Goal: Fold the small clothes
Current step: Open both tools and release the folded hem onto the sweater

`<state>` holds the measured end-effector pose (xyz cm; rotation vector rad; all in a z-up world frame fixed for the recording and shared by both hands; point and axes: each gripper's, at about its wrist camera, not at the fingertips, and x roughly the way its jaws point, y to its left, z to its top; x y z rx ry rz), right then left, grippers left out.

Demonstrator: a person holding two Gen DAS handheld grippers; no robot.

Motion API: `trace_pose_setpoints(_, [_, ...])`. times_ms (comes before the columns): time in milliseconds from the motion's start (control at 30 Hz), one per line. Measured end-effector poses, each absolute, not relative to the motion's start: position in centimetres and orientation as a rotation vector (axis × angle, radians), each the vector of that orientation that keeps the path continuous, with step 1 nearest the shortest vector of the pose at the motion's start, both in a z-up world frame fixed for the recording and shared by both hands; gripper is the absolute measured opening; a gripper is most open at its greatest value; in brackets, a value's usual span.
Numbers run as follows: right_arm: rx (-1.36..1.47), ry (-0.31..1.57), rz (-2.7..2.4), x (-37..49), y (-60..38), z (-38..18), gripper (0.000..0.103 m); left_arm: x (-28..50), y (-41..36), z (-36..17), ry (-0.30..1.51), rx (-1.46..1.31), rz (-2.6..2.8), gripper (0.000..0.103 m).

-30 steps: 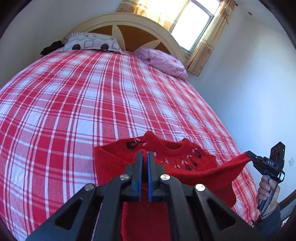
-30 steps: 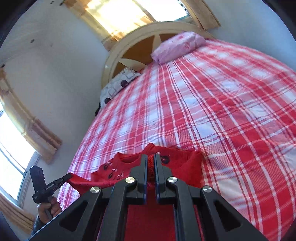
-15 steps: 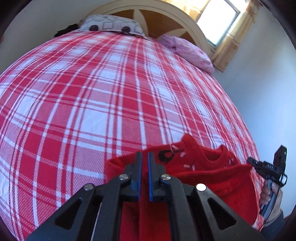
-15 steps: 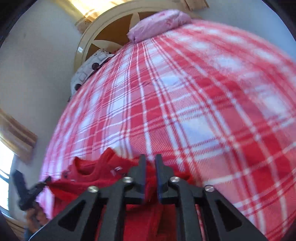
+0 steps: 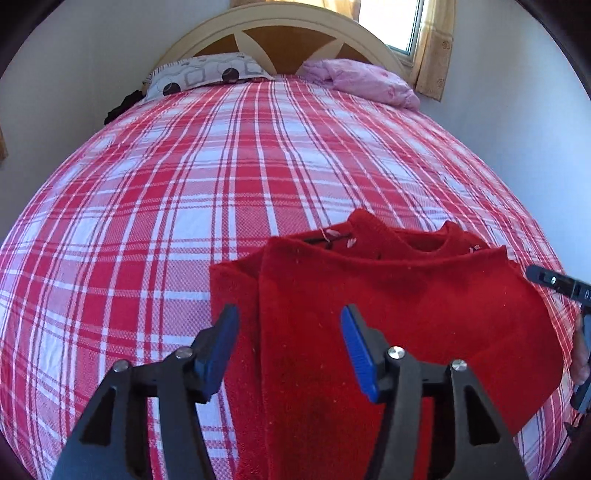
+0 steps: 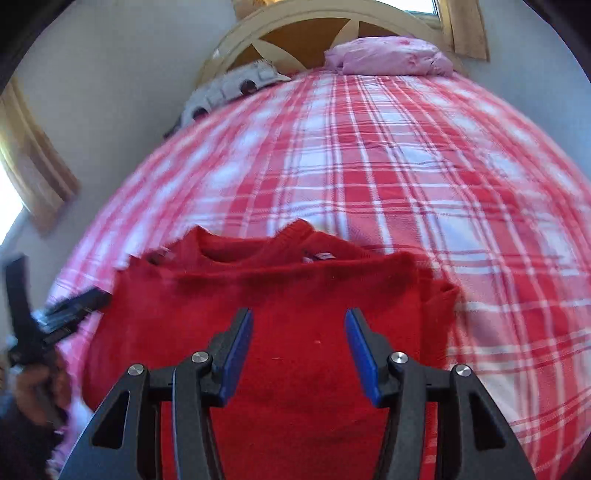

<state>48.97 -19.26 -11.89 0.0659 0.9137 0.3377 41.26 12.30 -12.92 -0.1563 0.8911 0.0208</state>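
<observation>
Red sweater (image 5: 388, 295): small knitted garment lying on the near part of the bed, neckline toward the headboard. Its lower part is folded up over the body, so that the plain red reverse covers most of the front; a strip of light embroidery shows at the collar. One layered edge runs down its left side in the left wrist view.

Left claw (image 5: 290, 349): jaws apart at a middling width, having just been opening. The blue pads (image 5: 218, 343) stand over the folded cloth without pressing it; the sweater's left edge lies between them.

Right claw (image 6: 299, 354): jaws likewise parted, having just been opening, pads clear of the fabric above the folded panel. In the left wrist view its dark tip shows at the sweater's right corner, with a hand (image 5: 580, 354) on its handle.

Bed (image 5: 184, 192): red-and-white plaid cover, spread flat.

Patterned pillow (image 5: 207, 74): white with dark circles, at the head, left.

Pink pillow (image 5: 365, 81): at the head, right.

Headboard (image 5: 280, 26): arched, cream rim, brown panels.

Curtain (image 5: 434, 48): yellowish, beside the window.
</observation>
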Motion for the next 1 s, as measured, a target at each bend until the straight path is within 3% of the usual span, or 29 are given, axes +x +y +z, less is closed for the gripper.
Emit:
trace_pose_setpoints(367, [0.132, 0.925, 0.227, 52.9, -25.5, -13.7, 0.051, 45.1, 15.8, -12.8, 0.884, -0.214, 0.002, 0.059])
trace_pose_setpoints(433, [0.139, 0.931, 0.241, 53.6, -25.5, -14.2, 0.046, 45.9, 15.5, -13.2, 0.901, -0.204, -0.018, 0.059])
trace_pose_setpoints(567, [0.113, 0.956, 0.259, 54.4, -24.4, -14.8, 0.038, 46.7, 15.0, -14.1, 0.935, -0.218, -0.051, 0.042])
trace_pose_setpoints(633, [0.094, 0.96, 0.252, 54.7, -24.1, -15.2, 0.034, 46.9, 14.6, -14.7, 0.95, -0.2, -0.056, 0.042])
trace_pose_setpoints(733, [0.077, 0.974, 0.252, 54.9, -24.0, -15.8, 0.019, 47.2, 14.2, -15.5, 0.973, -0.191, -0.054, 0.042])
trace_pose_setpoints(767, [0.071, 0.973, 0.252, 54.9, -23.9, -15.9, 0.017, 47.3, 14.2, -15.7, 0.976, -0.193, -0.055, 0.034])
trace_pose_setpoints(800, [0.064, 0.969, 0.253, 54.9, -23.9, -15.8, 0.011, 47.3, 14.3, -15.8, 0.977, -0.198, -0.061, 0.019])
trace_pose_setpoints(833, [0.062, 0.96, 0.264, 54.8, -23.8, -15.6, 0.008, 47.3, 14.4, -15.8, 0.978, -0.207, -0.073, 0.013])
trace_pose_setpoints(900, [0.059, 0.936, 0.278, 54.6, -23.6, -15.0, 0.006, 47.2, 14.6, -15.8, 0.971, -0.217, -0.088, 0.007])
trace_pose_setpoints(1000, [0.042, 0.892, 0.28, 54.3, -23.3, -13.7, 0.005, 46.6, 14.7, -14.8, 0.922, -0.195, -0.083, 0.006])
